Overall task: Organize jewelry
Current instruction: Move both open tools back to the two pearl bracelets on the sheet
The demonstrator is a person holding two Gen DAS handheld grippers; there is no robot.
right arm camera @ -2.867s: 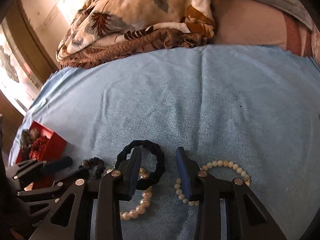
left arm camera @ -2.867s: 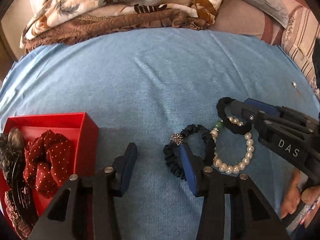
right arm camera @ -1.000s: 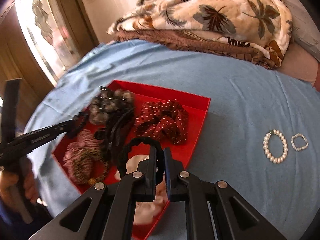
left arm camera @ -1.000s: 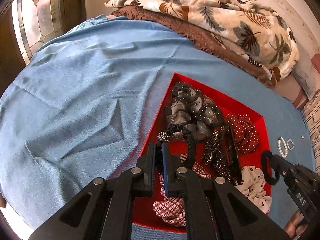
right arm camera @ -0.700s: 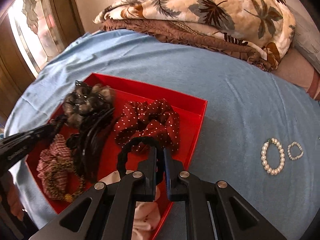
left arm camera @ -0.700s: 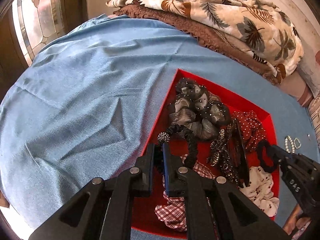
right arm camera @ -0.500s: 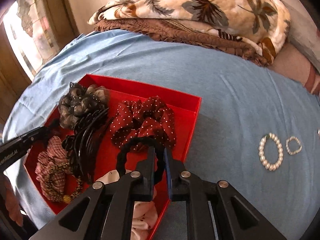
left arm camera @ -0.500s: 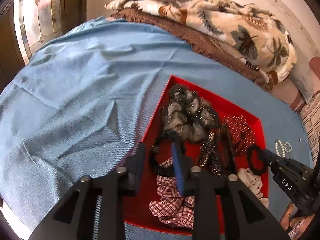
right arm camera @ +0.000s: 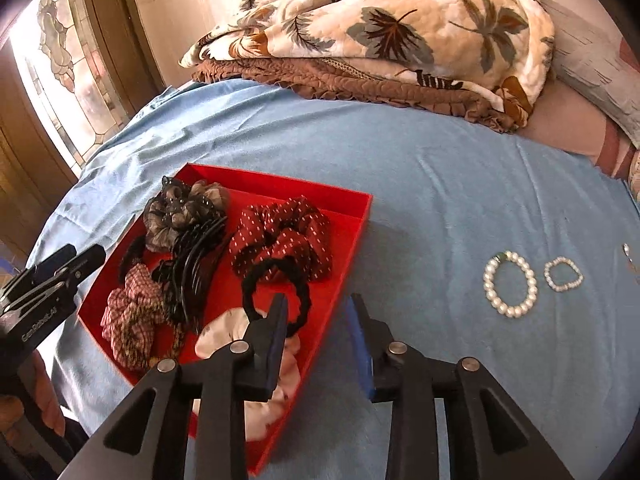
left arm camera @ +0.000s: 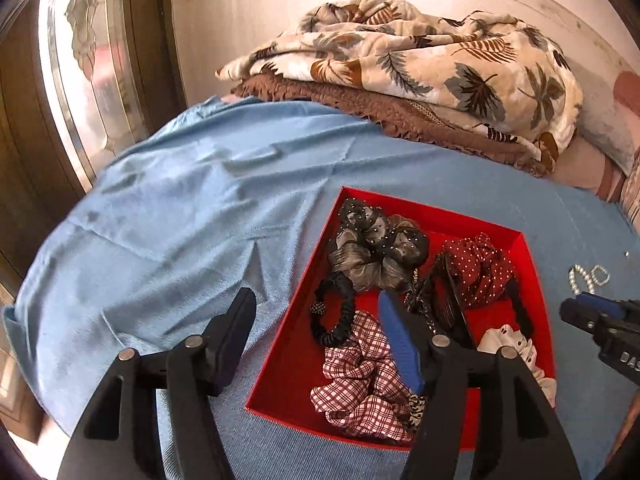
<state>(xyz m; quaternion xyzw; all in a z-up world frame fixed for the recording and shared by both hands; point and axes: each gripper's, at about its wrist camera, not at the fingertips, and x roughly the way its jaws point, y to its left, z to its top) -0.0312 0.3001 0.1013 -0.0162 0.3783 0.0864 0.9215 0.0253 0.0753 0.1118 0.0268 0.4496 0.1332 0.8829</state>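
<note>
A red box (left arm camera: 304,364) (right arm camera: 356,232) on the blue bedsheet holds several scrunchies and a black hair claw (right arm camera: 192,256). A black beaded hair tie (left arm camera: 334,312) lies in it beside a plaid scrunchie (left arm camera: 356,376). A plain black hair tie (right arm camera: 280,280) lies in it by the red dotted scrunchie (right arm camera: 280,240). My left gripper (left arm camera: 320,332) is open and empty over the box's left wall. My right gripper (right arm camera: 316,320) is open and empty over the box's right wall. Two pearl bracelets, a large one (right arm camera: 510,288) and a small one (right arm camera: 562,274), lie on the sheet to the right.
Folded floral and brown blankets (right arm camera: 380,32) lie at the back of the bed. A stained-glass window (right arm camera: 60,64) is at the left. A pillow (right arm camera: 600,68) sits at the back right. The blue sheet (right arm camera: 440,184) spreads around the box.
Both grippers carried black hair ties from the sheet to the red box, then opened. Both ties now lie in the box and both grippers have pulled back slightly.
</note>
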